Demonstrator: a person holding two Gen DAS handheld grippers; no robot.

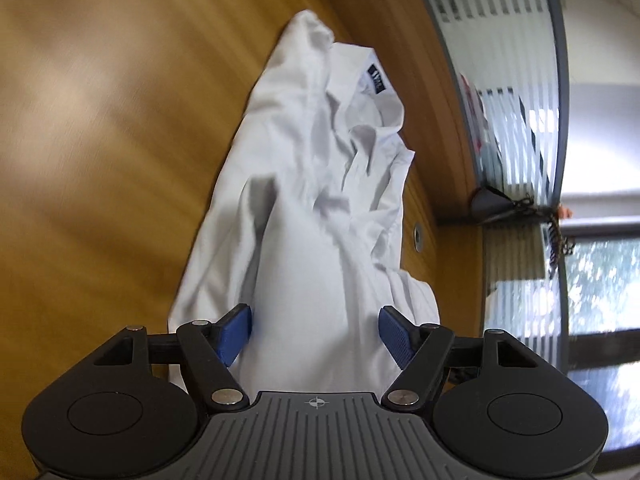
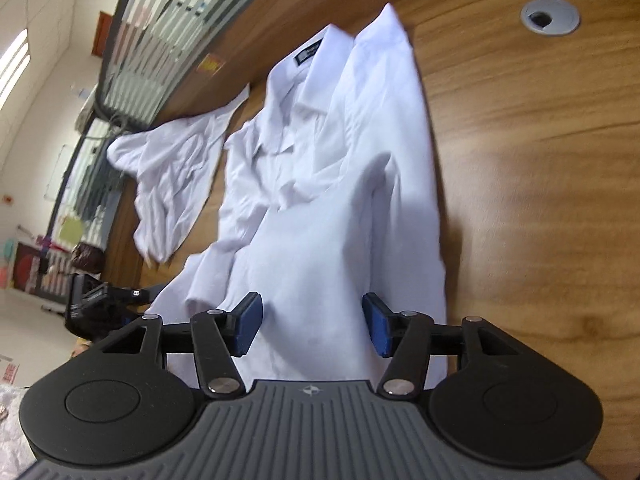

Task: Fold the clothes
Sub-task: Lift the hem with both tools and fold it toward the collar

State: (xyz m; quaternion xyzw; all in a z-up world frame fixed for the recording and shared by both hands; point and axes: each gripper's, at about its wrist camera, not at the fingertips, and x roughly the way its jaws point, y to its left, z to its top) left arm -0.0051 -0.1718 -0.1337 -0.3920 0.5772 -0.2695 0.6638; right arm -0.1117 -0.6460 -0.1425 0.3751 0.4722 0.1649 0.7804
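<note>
**Both grippers released over the white shirt**

The white collared cotton shirt (image 1: pixel 320 184) lies crumpled lengthwise on the brown wood-grain table (image 1: pixel 104 128). Its collar, bearing a small dark label (image 1: pixel 376 78), is at the far end from both grippers.

Left gripper (image 1: pixel 316 334): the jaws stand apart. The blue pads (image 1: pixel 236 332) flank a raised fold of the shirt's near end; the fabric runs between them, but neither pad visibly presses on it. The state is released. The shirt extends straight ahead of this gripper, with bare table to its left and the table's far edge to its right.

Right gripper (image 2: pixel 314 324): the jaws stand apart, with the shirt's (image 2: pixel 340 184) near edge between the blue pads (image 2: pixel 248 322). No pad pressure on the fabric is visible. The state is released. Ahead and to the left of this gripper, a loose sleeve (image 2: pixel 172 176) spreads across the table (image 2: pixel 540 160), apart from the shirt's body. Ahead and to the right, a round grey cable grommet (image 2: pixel 550 16) is set into the table surface.
</note>
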